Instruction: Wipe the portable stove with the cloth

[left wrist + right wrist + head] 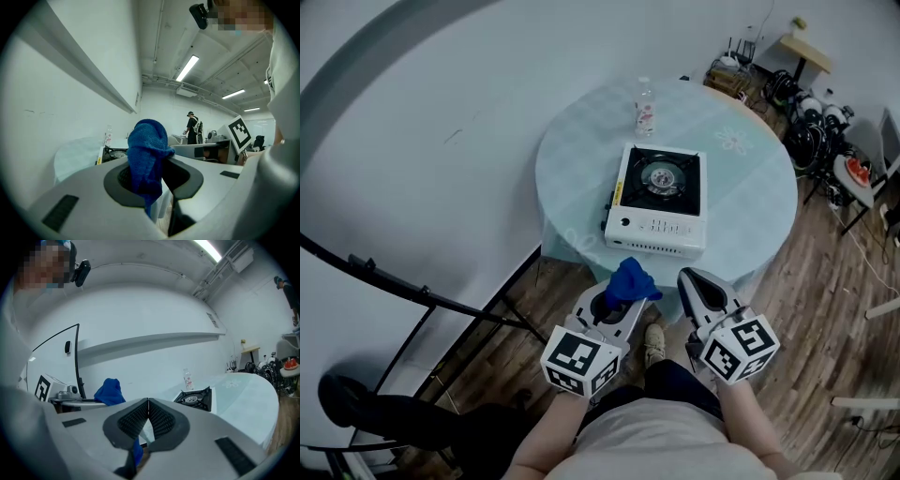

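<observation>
The left gripper (617,302) pinches the blue cloth (630,279) between its jaws, held off the bench (750,178) just in front of the portable stove (661,197). The right gripper (697,284) – also before the stove – has its jaws pressed together, empty. A bottle (644,105) stands beyond the stove.

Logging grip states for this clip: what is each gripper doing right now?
Left gripper: shut on the blue cloth.
Right gripper: shut, with nothing between its jaws.
</observation>
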### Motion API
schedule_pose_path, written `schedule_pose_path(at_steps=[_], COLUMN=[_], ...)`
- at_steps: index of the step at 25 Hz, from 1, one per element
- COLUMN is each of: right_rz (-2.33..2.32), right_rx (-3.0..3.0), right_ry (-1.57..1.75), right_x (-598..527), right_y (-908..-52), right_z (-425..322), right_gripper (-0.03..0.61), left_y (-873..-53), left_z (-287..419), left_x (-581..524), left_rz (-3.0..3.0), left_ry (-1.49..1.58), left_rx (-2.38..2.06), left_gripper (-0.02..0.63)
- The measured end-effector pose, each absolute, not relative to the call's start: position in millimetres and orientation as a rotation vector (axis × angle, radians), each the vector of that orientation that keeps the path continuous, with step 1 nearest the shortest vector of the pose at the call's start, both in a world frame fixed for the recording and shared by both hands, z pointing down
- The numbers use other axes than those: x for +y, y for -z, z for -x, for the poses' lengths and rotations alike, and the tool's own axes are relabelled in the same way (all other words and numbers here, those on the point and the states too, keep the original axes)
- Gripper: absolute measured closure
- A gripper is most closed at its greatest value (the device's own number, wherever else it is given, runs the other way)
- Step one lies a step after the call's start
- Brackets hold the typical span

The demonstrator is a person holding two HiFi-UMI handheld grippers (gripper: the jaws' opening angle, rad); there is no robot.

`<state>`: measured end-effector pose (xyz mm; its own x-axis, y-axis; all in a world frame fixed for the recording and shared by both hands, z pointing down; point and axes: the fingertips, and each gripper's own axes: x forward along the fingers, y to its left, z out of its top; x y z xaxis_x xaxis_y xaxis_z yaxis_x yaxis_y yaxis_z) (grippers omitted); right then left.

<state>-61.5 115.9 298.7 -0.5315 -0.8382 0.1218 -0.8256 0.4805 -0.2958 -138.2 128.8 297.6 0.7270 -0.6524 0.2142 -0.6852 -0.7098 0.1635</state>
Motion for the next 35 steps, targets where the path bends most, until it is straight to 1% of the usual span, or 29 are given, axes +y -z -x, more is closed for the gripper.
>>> schedule_pose_path(at_steps=[6, 16, 22, 35], right_rz=[1.470, 1.363, 1.340, 1.313], right_rx=[2.690, 2.796, 2.805, 2.835], right_ry=[0.507, 0.456, 0.457, 0.486], right_x=[46, -32, -59, -80], right_y=[-292, -288, -289, -298], right_z=[43, 36, 27, 48], right_gripper=[0.557, 0.557, 0.557, 0.556], left_y=[-292, -290, -293, -292], left_z=[120, 94, 93, 110], left_x=[61, -18, -41, -62], left_rz=[-2.674, -2.632, -2.607, -2.593], left_ry=[-0.212, -0.229, -0.219, -0.190], left_rx=[-1.096, -1.142, -1.190, -1.163], left_gripper=[0.502, 0.502, 0.502, 0.502])
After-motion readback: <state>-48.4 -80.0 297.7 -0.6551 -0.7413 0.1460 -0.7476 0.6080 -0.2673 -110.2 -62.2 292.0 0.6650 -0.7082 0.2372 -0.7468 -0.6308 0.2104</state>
